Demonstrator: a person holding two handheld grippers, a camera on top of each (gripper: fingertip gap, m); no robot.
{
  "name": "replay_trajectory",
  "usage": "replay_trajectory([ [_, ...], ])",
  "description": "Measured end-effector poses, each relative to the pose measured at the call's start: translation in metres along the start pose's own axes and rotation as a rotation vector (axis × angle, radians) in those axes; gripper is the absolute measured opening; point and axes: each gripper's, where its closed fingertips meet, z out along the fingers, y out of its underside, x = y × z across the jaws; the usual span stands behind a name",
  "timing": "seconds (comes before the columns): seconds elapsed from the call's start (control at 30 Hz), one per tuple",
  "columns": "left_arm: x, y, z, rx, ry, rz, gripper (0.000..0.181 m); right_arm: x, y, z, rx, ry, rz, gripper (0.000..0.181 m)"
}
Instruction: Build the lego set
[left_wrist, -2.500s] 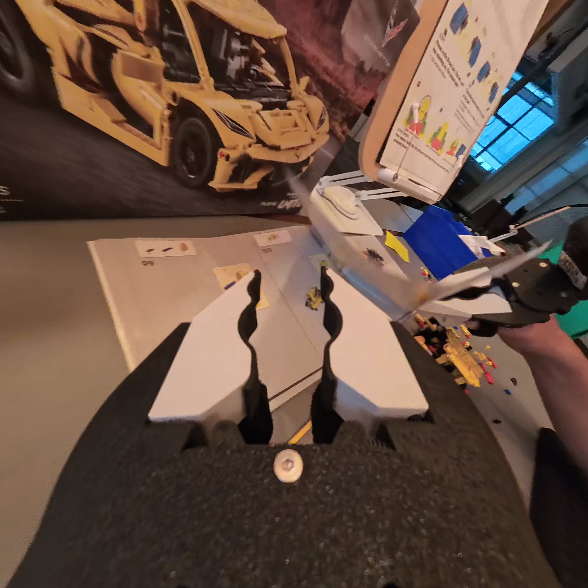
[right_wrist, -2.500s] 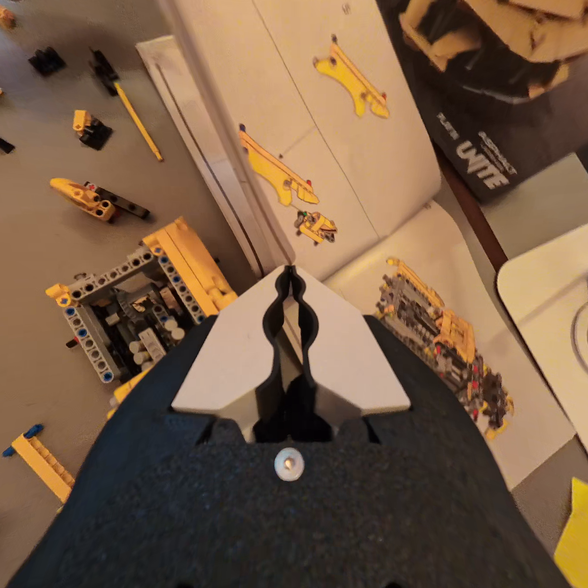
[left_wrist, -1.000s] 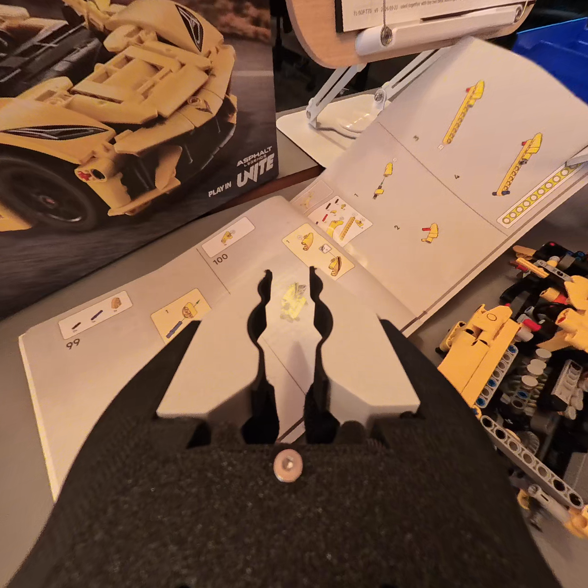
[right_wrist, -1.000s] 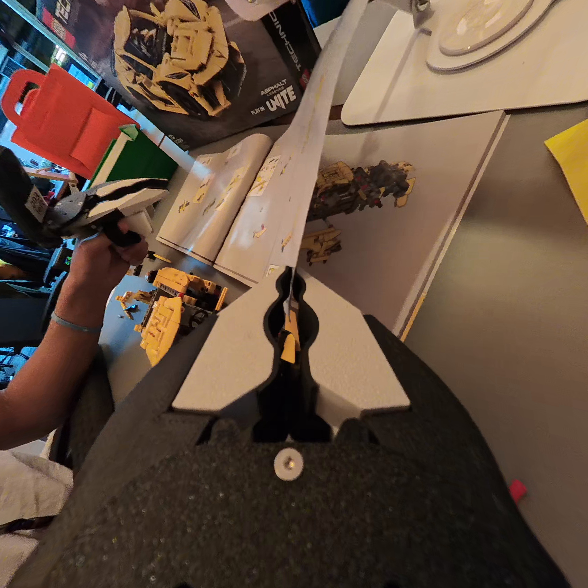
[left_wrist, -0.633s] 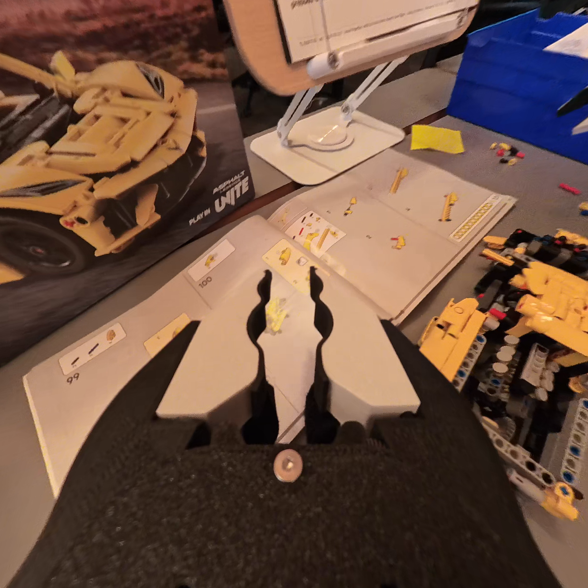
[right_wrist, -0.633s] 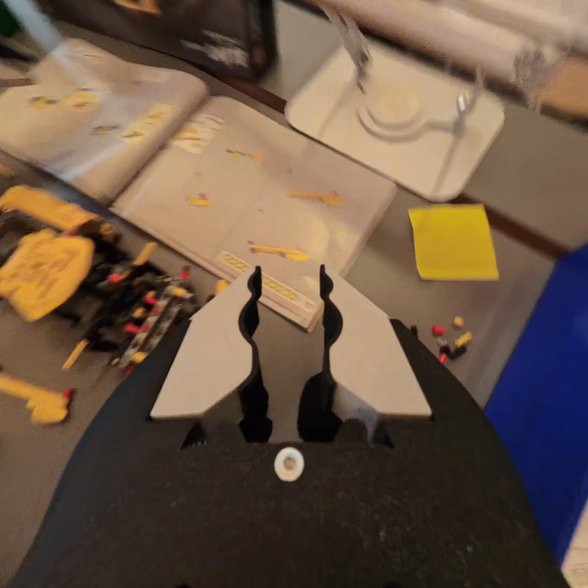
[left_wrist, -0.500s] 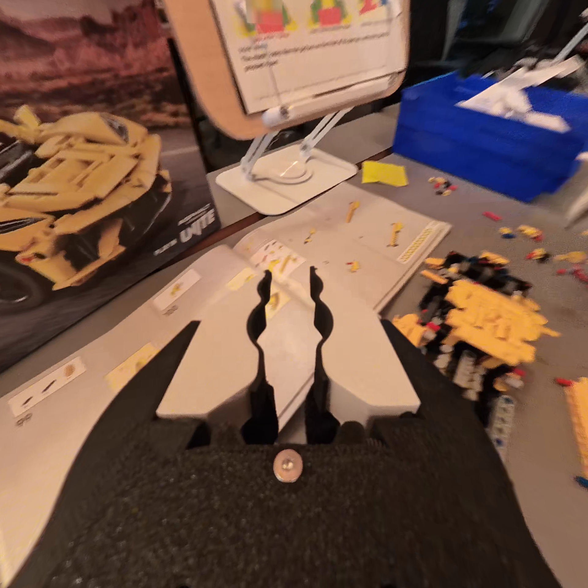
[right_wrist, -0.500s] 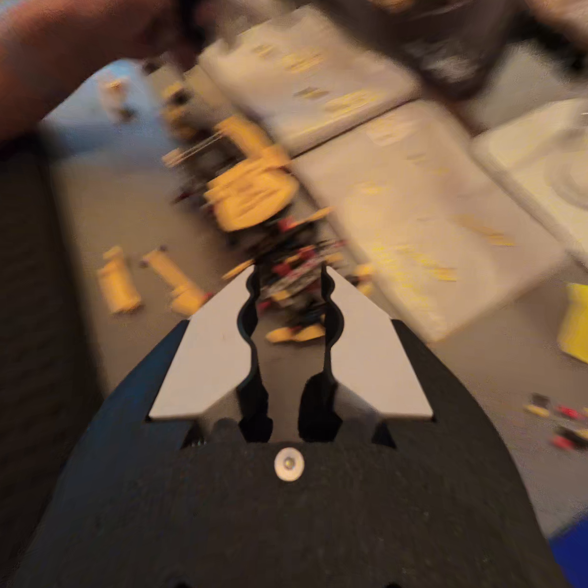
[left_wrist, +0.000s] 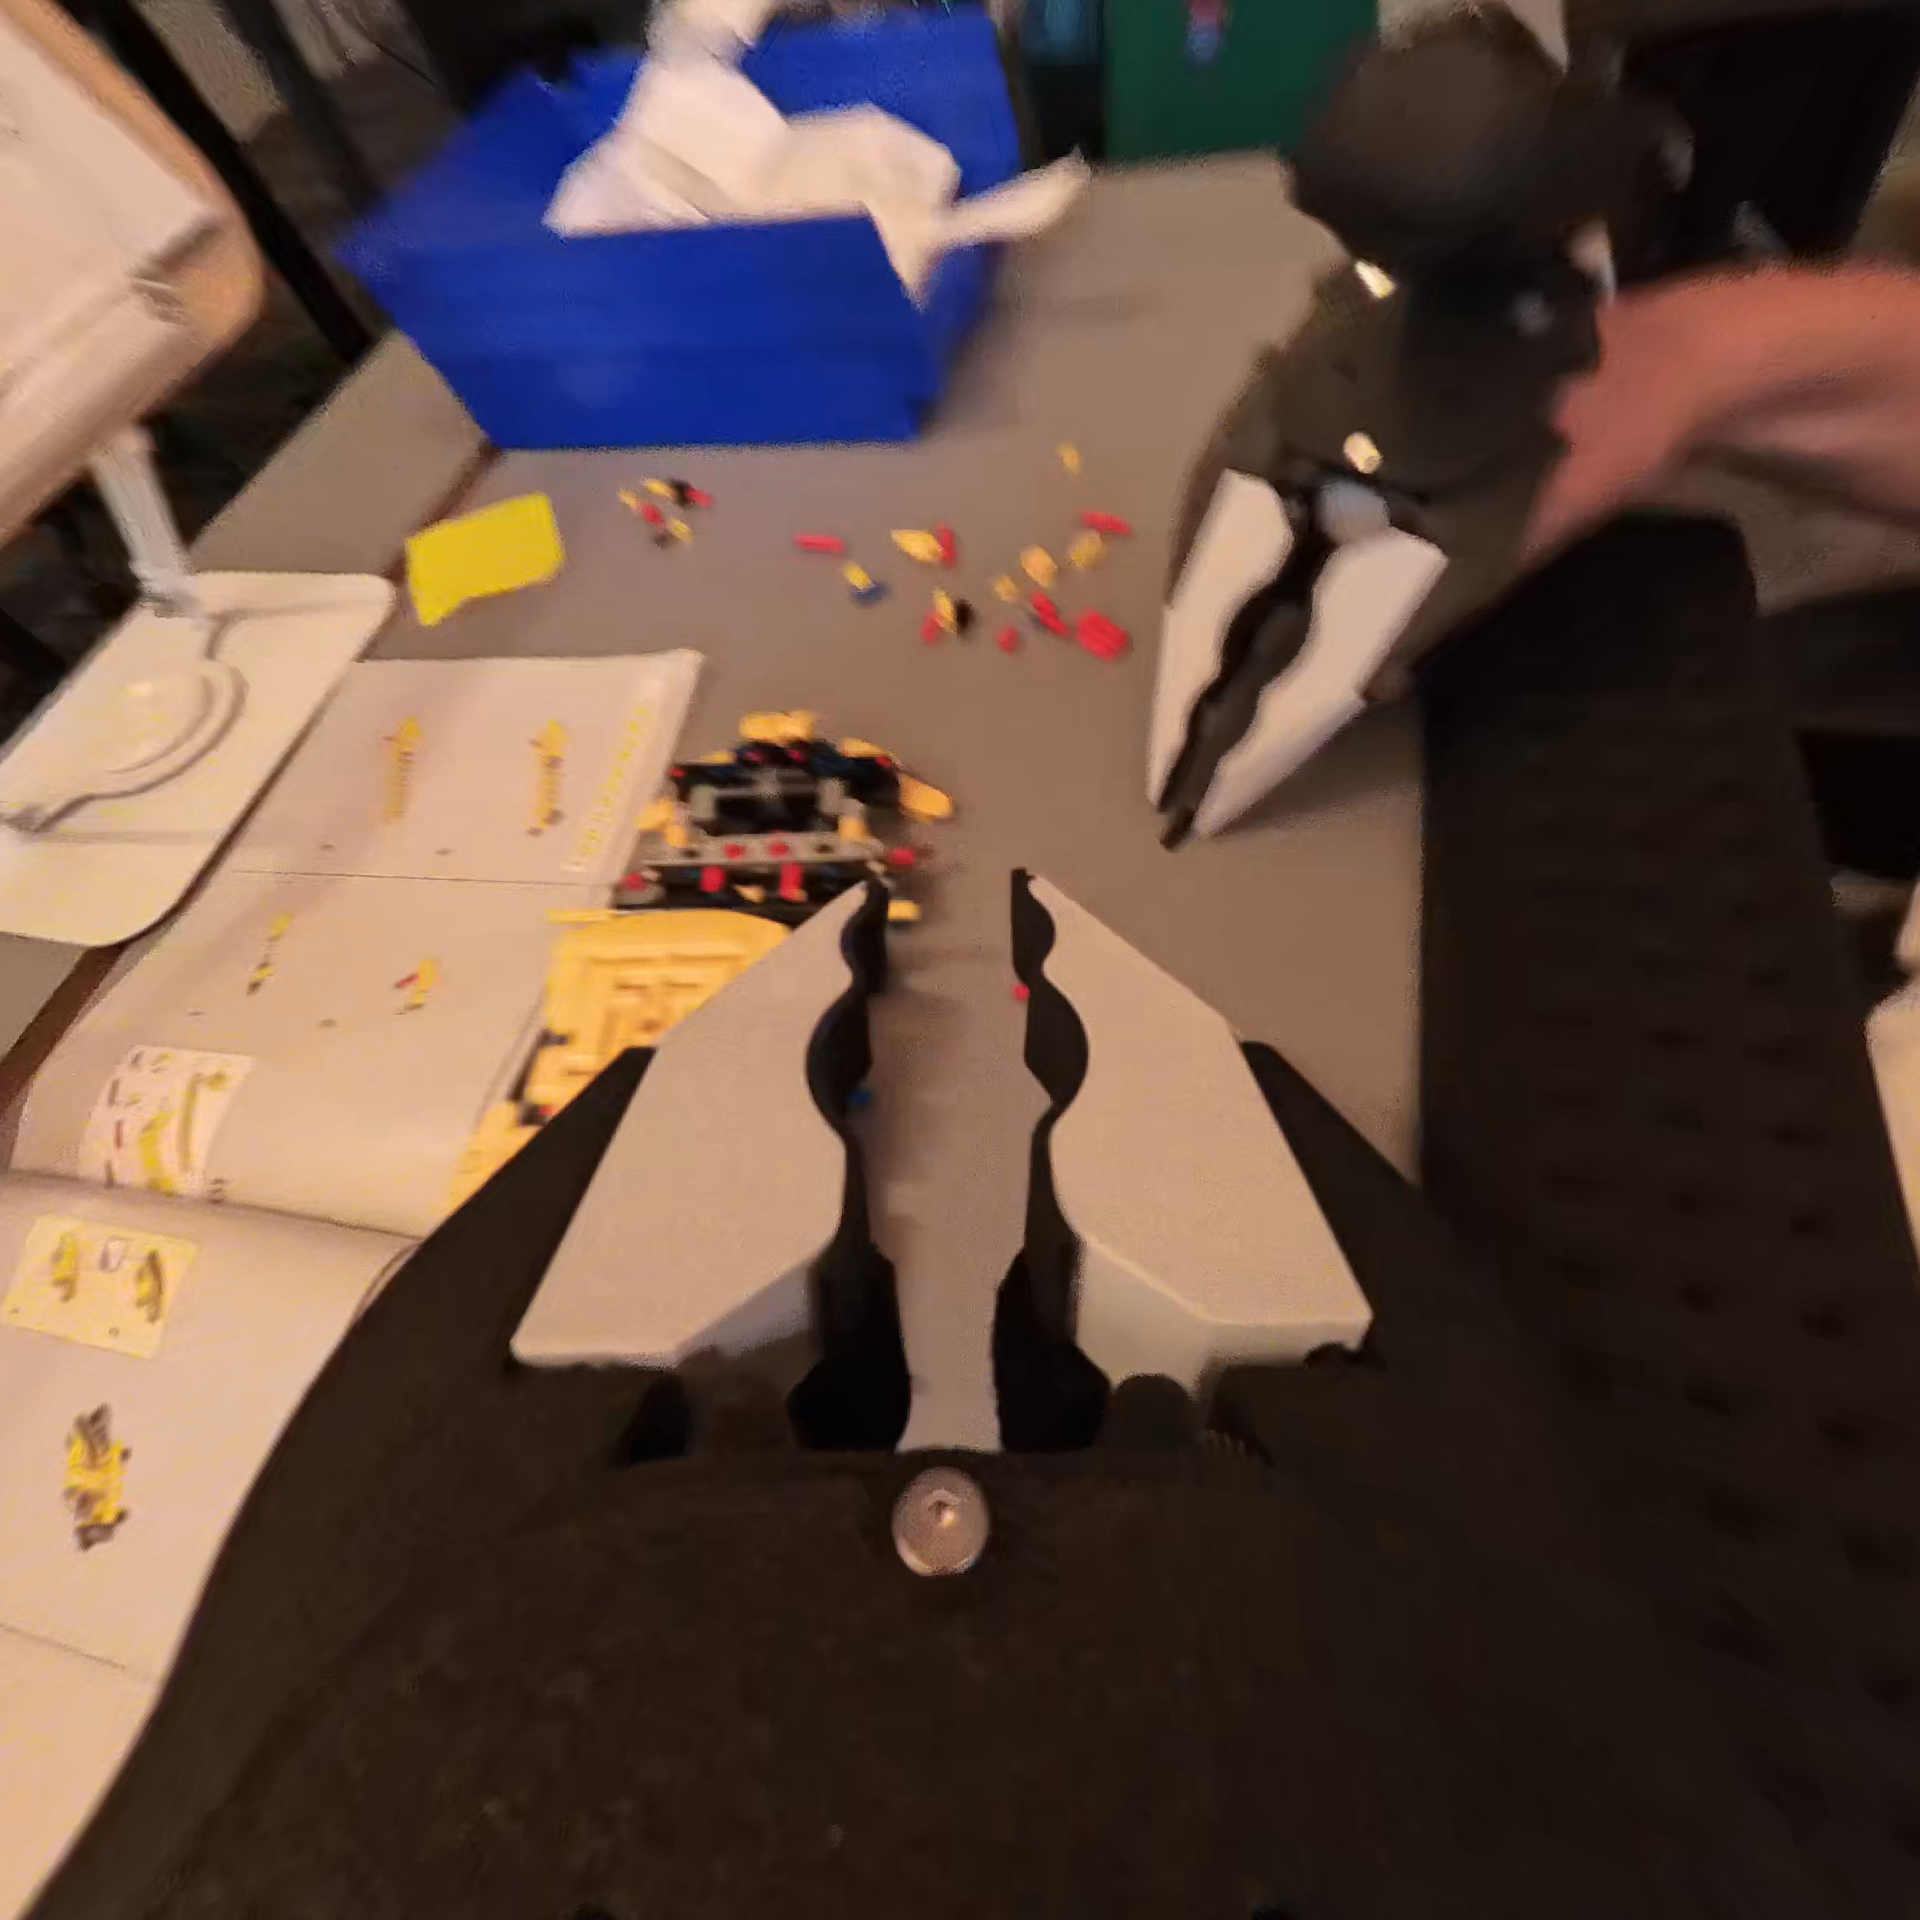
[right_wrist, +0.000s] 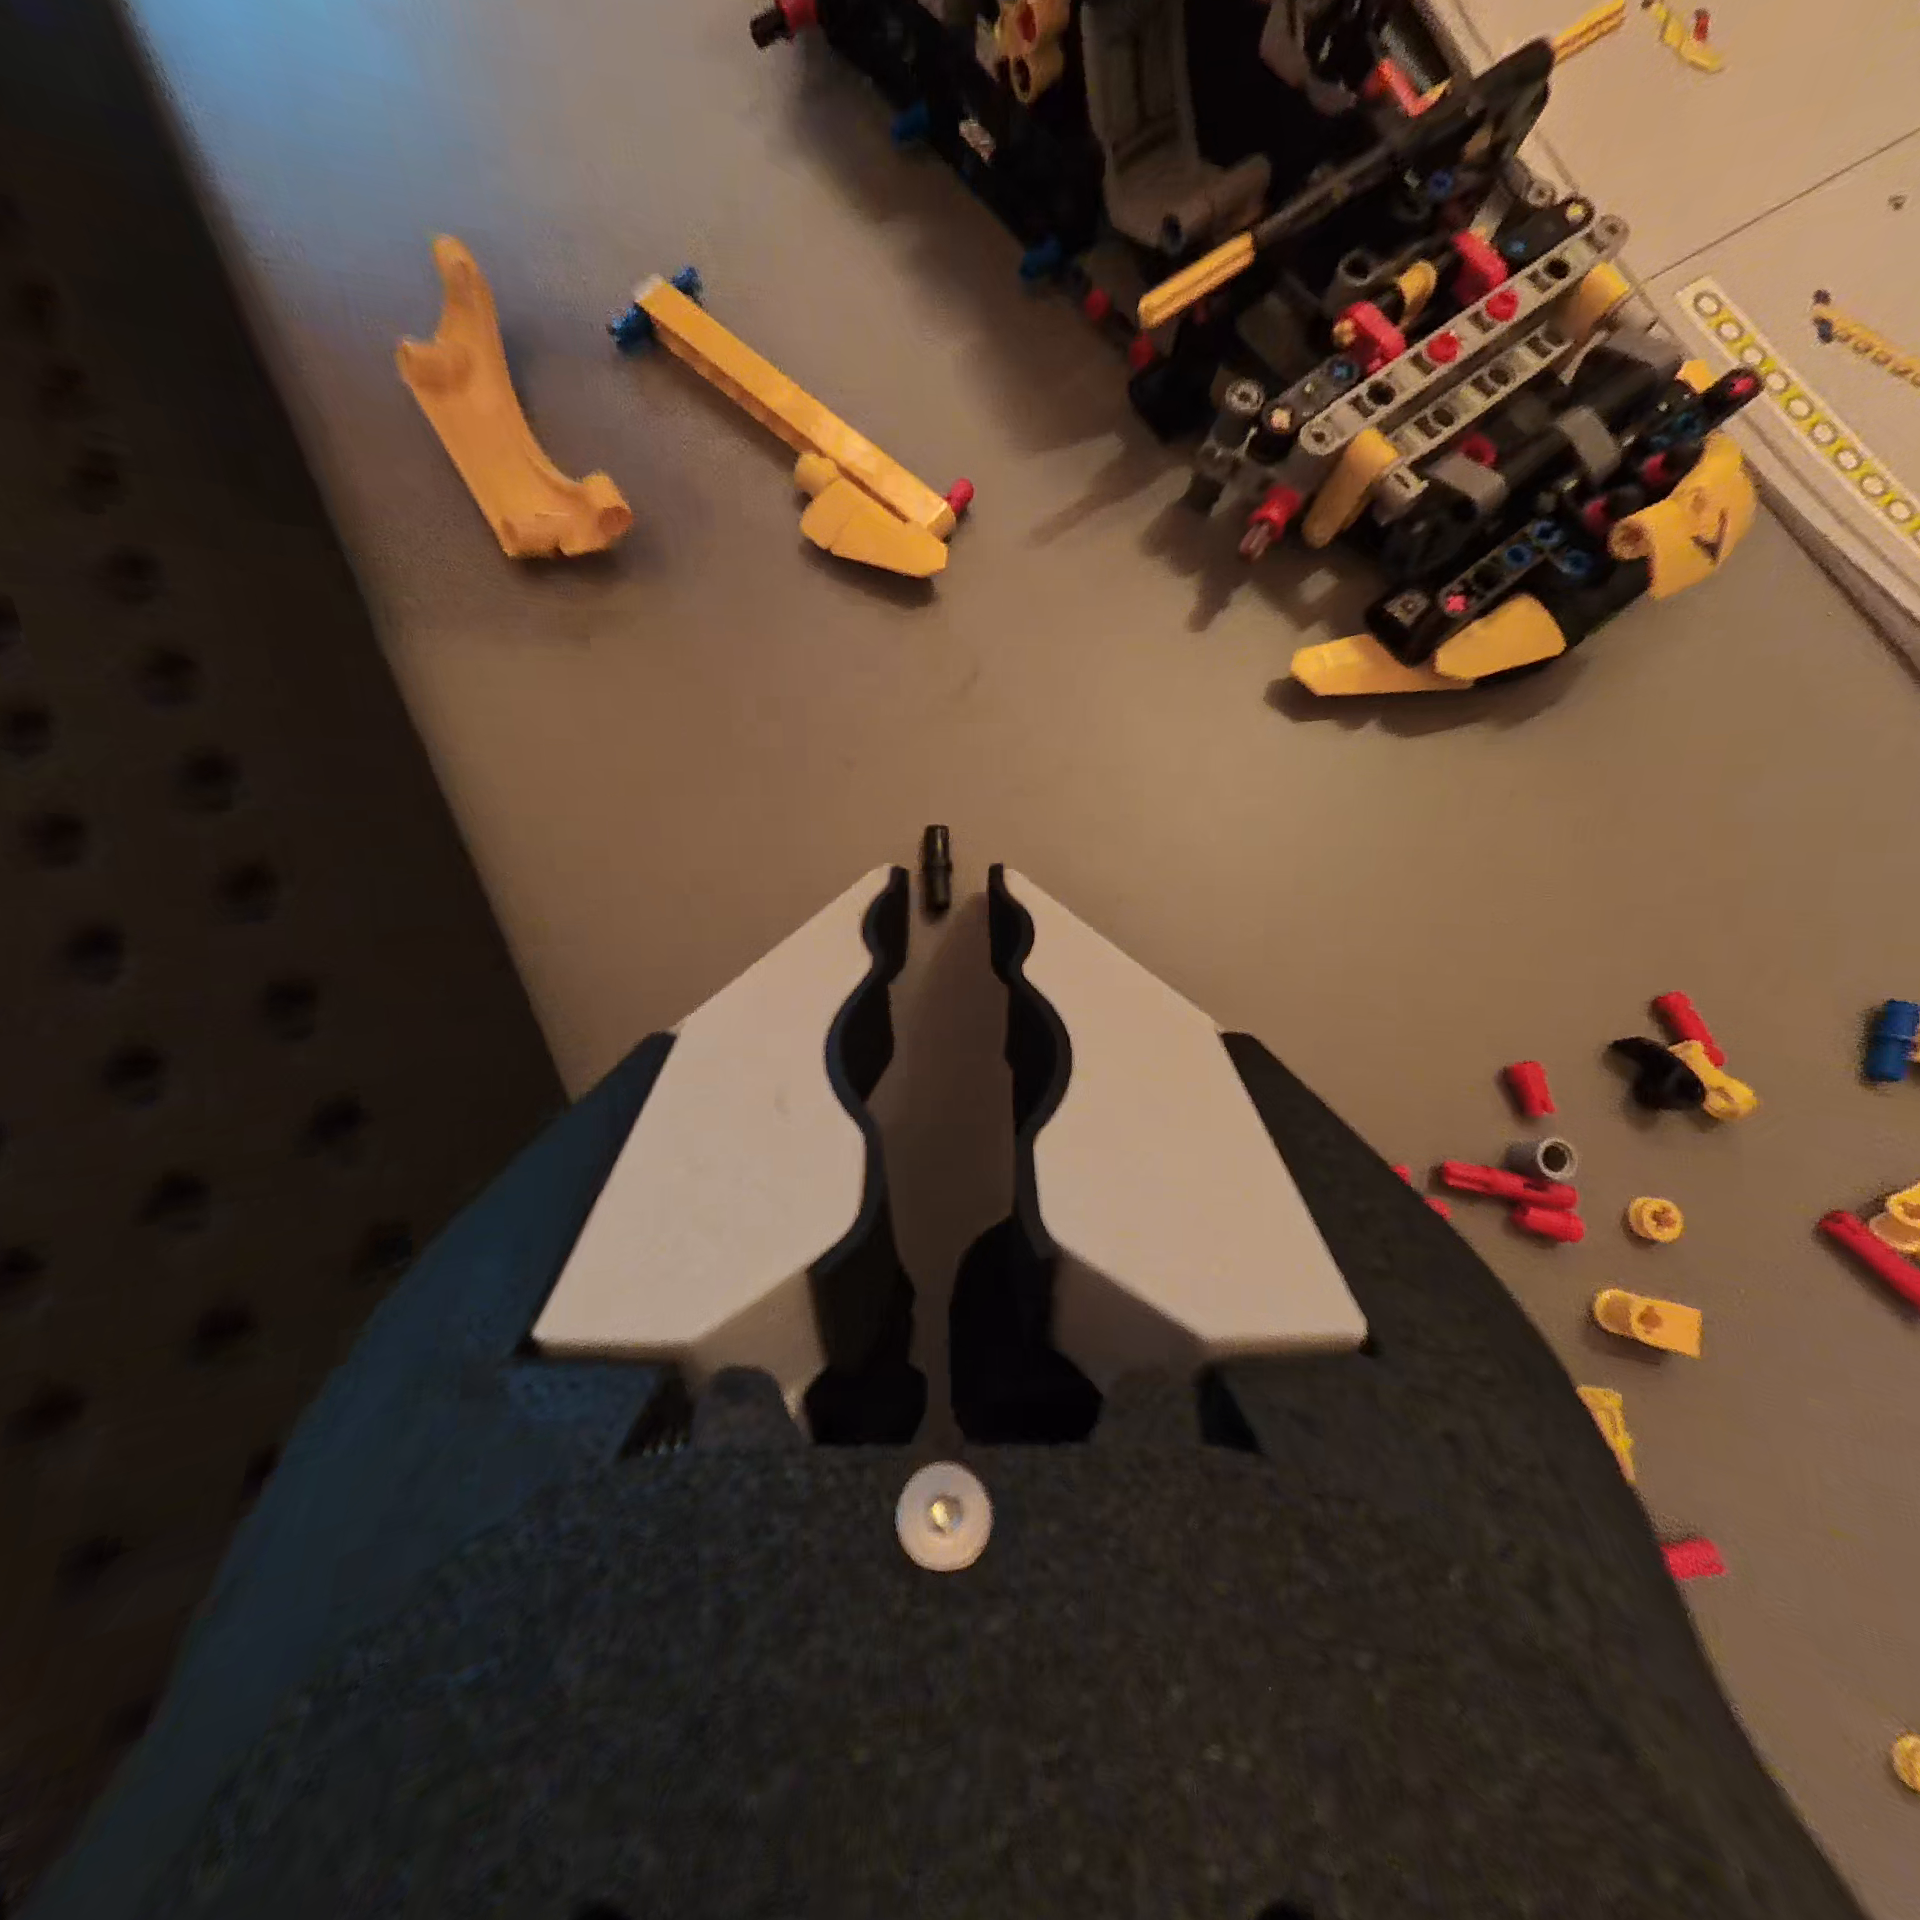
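Observation:
My left gripper (left_wrist: 943, 896) is open and empty, held above the grey table beside the partly built yellow and black car (left_wrist: 774, 821). My right gripper (right_wrist: 940, 875) is open, pointing down at the table, with a small black pin (right_wrist: 936, 864) lying just at its fingertips, not clamped. The right gripper also shows in the left wrist view (left_wrist: 1184, 821), held by a hand. The car also shows in the right wrist view (right_wrist: 1455, 395). A long yellow subassembly (right_wrist: 800, 436) and a curved yellow panel (right_wrist: 499, 426) lie loose on the table.
The open instruction booklet (left_wrist: 343, 935) lies left of the car, and a corner shows in the right wrist view (right_wrist: 1829, 239). Loose red, yellow and blue pieces (right_wrist: 1558, 1174) are scattered, also in the left wrist view (left_wrist: 987, 582). A blue bin (left_wrist: 675, 301), yellow note (left_wrist: 483, 556), white stand base (left_wrist: 114, 727) and dark perforated surface (left_wrist: 1610, 987) stand around. The grippers' ends are close to 15 centimeters from one another.
My right gripper let go of the booklet page, opened and swung down over the black pin. My left gripper swung right, from over the booklet toward the car and loose pieces.

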Motion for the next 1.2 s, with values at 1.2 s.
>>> replay_trajectory([
  [1.2, 0.052, -0.027, 0.028, 0.010, -0.520, 0.719, 0.004, -0.028, -0.118, -0.059, 0.520, -0.317, 0.277, 0.004],
])
